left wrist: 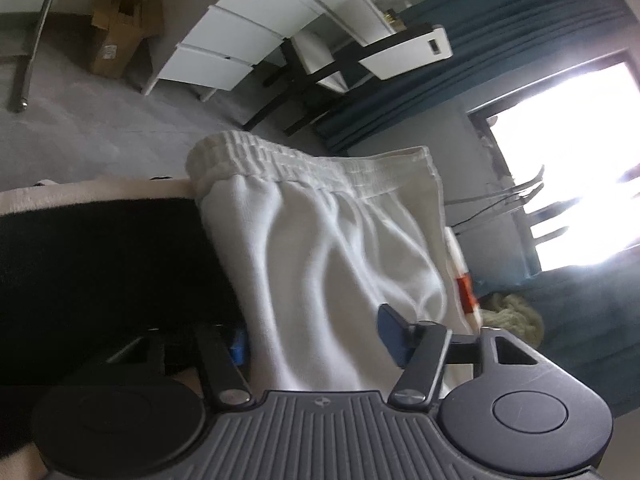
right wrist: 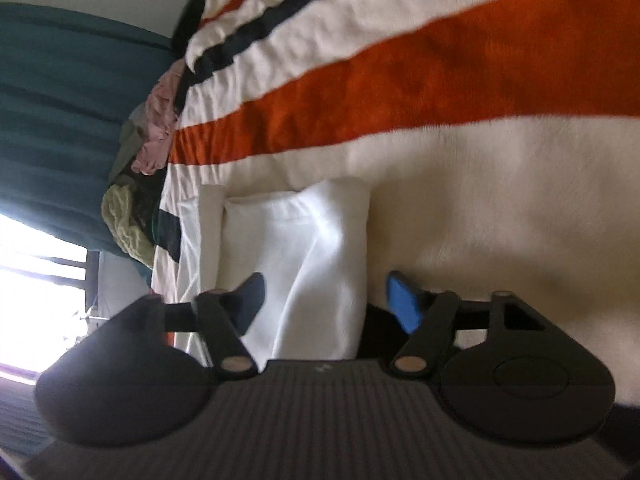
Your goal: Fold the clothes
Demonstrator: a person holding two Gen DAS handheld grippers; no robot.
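Note:
White shorts with a ribbed elastic waistband (left wrist: 320, 248) lie on a striped blanket, waistband at the far end in the left wrist view. My left gripper (left wrist: 316, 336) is open, its jaws on either side of the cloth at the near end. In the right wrist view the shorts' folded leg end (right wrist: 304, 264) lies on the cream part of the blanket (right wrist: 500, 208). My right gripper (right wrist: 326, 300) is open, its blue pads (right wrist: 404, 300) wide apart around the cloth. Neither gripper visibly pinches the fabric.
A pile of mixed clothes (right wrist: 140, 160) sits at the blanket's far edge by teal curtains (right wrist: 60, 100). In the left wrist view I see a white drawer unit (left wrist: 240, 40), a chair (left wrist: 320, 64), a cardboard box (left wrist: 120, 28) and a bright window (left wrist: 568, 168).

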